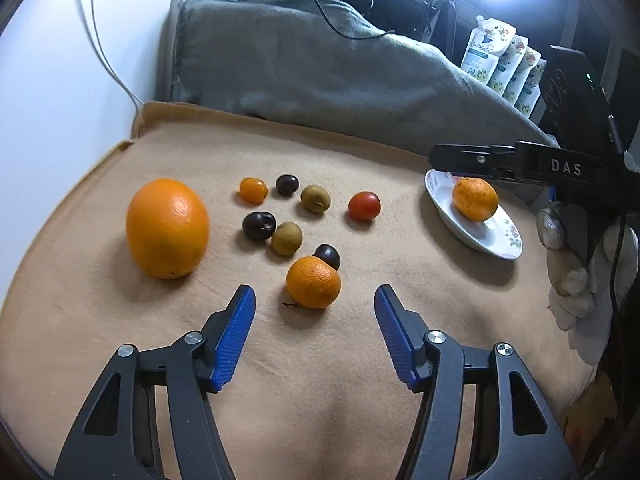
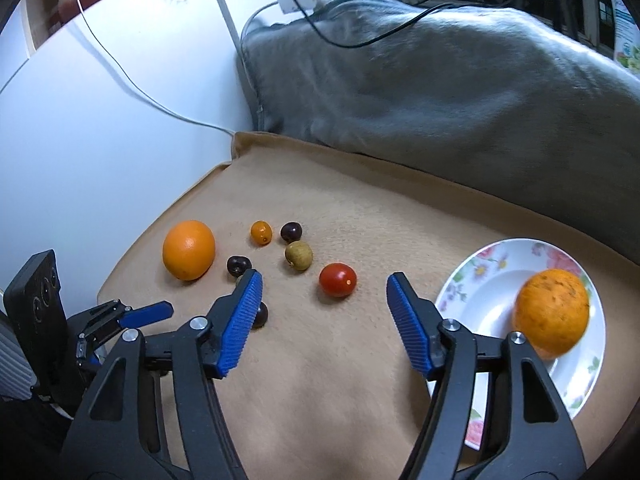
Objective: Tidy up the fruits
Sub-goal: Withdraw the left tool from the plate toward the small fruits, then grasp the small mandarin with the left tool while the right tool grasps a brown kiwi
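A floral white plate [image 1: 504,236] [image 2: 480,280] at the right holds one mandarin [image 1: 475,199] [image 2: 552,318]. On the tan cloth lie a large orange [image 1: 167,228] [image 2: 189,250], a second mandarin [image 1: 313,281], a red tomato [image 1: 364,206] [image 2: 338,279], a small orange tomato [image 1: 253,190] [image 2: 261,233], dark cherries [image 1: 259,225] [image 2: 291,231] and brownish longans [image 1: 315,198] [image 2: 298,255]. My left gripper [image 1: 315,302] is open and empty, just short of the second mandarin. My right gripper [image 2: 324,290] is open and empty, near the red tomato, left of the plate.
A grey blanket [image 1: 320,72] [image 2: 440,80] is piled behind the cloth. A white wall with cables [image 1: 60,60] is at the left. Refill pouches [image 1: 504,64] stand at the back right. The left gripper's body [image 2: 120,316] shows in the right wrist view at lower left.
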### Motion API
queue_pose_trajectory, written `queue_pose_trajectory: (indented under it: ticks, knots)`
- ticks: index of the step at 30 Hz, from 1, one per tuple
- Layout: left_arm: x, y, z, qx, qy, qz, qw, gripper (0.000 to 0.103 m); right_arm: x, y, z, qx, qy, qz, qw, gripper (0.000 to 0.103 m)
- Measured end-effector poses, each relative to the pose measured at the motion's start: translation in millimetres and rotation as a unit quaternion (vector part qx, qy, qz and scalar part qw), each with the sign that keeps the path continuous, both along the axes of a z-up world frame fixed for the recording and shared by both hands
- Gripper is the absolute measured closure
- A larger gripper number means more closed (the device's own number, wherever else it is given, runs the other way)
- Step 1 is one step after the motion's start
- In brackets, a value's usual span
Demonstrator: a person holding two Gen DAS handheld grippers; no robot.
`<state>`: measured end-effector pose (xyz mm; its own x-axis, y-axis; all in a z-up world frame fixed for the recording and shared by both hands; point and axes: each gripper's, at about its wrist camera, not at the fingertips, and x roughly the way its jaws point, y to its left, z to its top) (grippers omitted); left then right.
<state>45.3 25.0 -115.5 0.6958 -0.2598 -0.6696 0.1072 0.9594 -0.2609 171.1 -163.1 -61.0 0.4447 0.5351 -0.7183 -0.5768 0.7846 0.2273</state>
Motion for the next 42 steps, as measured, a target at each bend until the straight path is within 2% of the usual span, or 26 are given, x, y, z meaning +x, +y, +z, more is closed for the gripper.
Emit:
queue_pose_trajectory:
  ticks: [5, 21, 42]
  knots:
    - [9.0, -2.3, -7.2, -0.006, 0.009, -0.003, 0.9999, 0.044, 7.9, 17.5, -7.8, -0.012, 0.009, 0.014, 1.0, 0.043]
    - [26.0, -5.1, -19.7, -0.021, 0.029, -0.02, 0.9992, 0.05, 33.1, 77.9, -41.4, -0.071, 0.024, 0.073, 0.994, 0.054]
    - [41.0, -9.3, -30.5, -0.014, 0.048, -0.016, 0.9986, 0.058, 48.6, 108.5, -70.0, -0.135, 0.019, 0.09, 0.987, 0.063]
